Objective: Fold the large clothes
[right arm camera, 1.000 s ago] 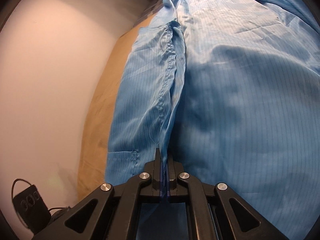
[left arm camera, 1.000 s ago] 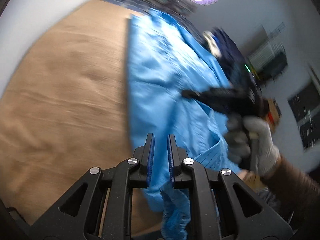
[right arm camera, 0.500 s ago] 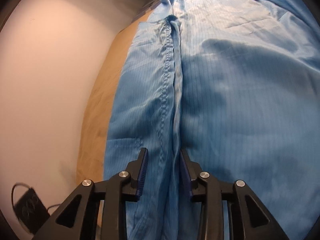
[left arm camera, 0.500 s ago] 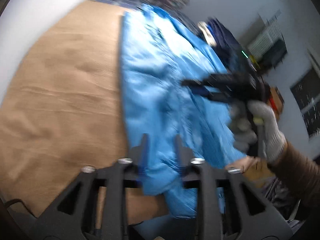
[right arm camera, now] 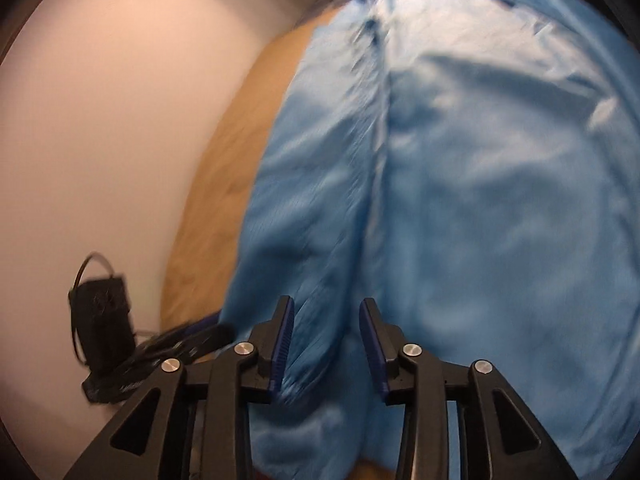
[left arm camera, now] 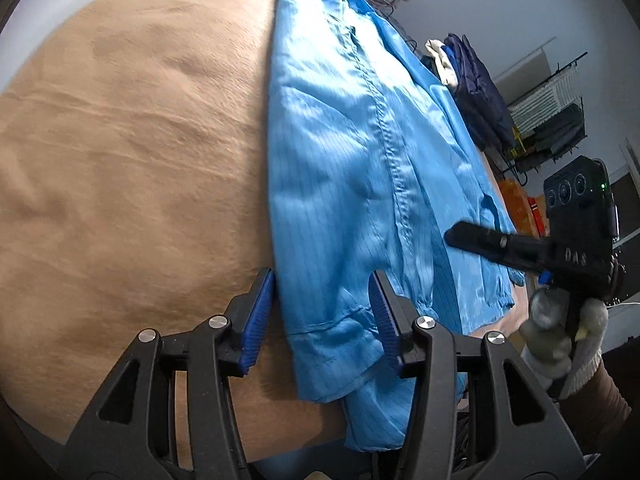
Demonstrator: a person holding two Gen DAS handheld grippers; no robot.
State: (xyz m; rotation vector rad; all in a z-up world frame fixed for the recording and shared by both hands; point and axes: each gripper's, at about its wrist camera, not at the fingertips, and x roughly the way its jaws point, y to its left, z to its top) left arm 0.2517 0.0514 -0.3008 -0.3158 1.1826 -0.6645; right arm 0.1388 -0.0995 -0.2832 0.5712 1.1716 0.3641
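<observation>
A large light-blue garment [left arm camera: 360, 168] lies stretched out along a tan cloth surface [left arm camera: 132, 160], its front seam running away from me. My left gripper [left arm camera: 322, 278] hangs over the near hem corner. Its jaws are opening, with the fabric's edge lying between them and neither pad pressing on it. A gloved hand holds my right gripper [left arm camera: 452, 236] above the garment's right side. In the right wrist view the right gripper [right arm camera: 326, 305] is also opening over a loose ridge of blue fabric [right arm camera: 460, 200], with nothing gripped. The left gripper [right arm camera: 216, 330] shows there as a blur at lower left.
Dark and white clothes [left arm camera: 468, 68] are heaped at the far right end. Behind them stand a wire rack [left arm camera: 548, 120] and an orange box [left arm camera: 516, 204]. A pale wall [right arm camera: 100, 120] borders the tan surface on the left in the right wrist view.
Both grippers have gone from nearly shut or shut on the blue fabric to open, and the cloth has dropped flat. The left gripper sank toward the hem. The right one shifted sideways.
</observation>
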